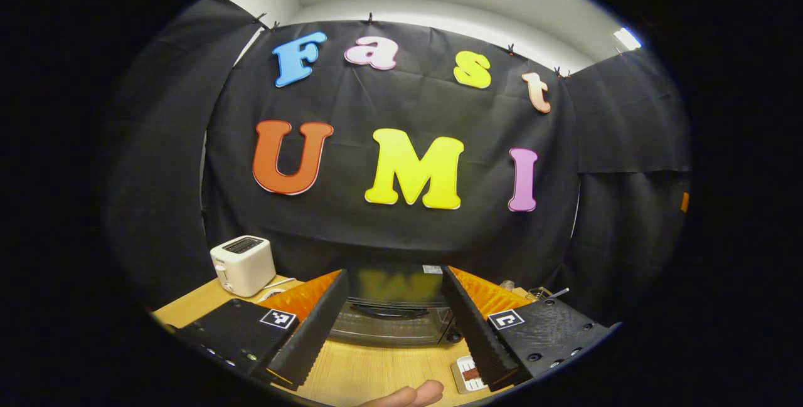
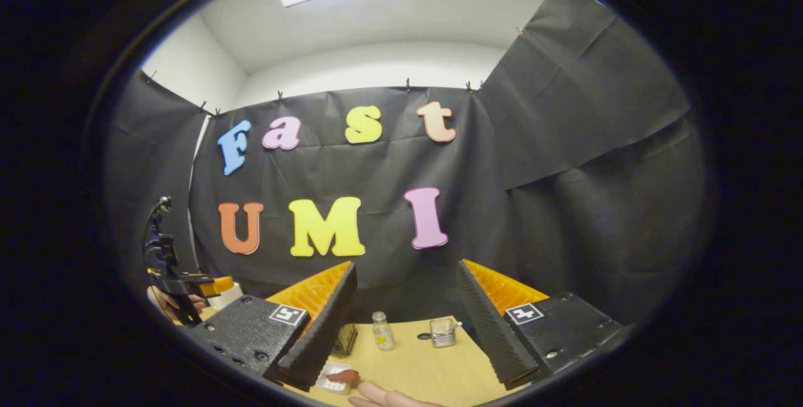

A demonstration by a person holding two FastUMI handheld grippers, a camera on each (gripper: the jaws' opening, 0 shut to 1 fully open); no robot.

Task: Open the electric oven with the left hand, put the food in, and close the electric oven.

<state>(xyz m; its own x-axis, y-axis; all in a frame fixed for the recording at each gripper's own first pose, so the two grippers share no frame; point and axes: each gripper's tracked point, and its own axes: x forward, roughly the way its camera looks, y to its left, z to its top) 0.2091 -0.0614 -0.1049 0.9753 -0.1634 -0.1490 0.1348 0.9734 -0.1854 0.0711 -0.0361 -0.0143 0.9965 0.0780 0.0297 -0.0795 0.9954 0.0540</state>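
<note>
The dark electric oven (image 1: 394,322) stands on the wooden table (image 1: 382,372) straight ahead of my left gripper (image 1: 395,273), framed between its spread fingers. Its glass door looks closed. My left gripper is open and holds nothing. A small white dish with a reddish piece of food (image 2: 339,377) lies on the table just inside the left finger of my right gripper (image 2: 406,266), which is open too. The same dish (image 1: 469,374) sits by the left gripper's right finger. A person's finger (image 2: 392,399) rests on the table beside the dish.
A white toaster (image 1: 243,264) stands at the back left of the table. A small glass bottle (image 2: 381,330) and a metal tin (image 2: 443,332) stand near the table's far edge. The left gripper (image 2: 182,281), held by a hand, shows at the far left.
</note>
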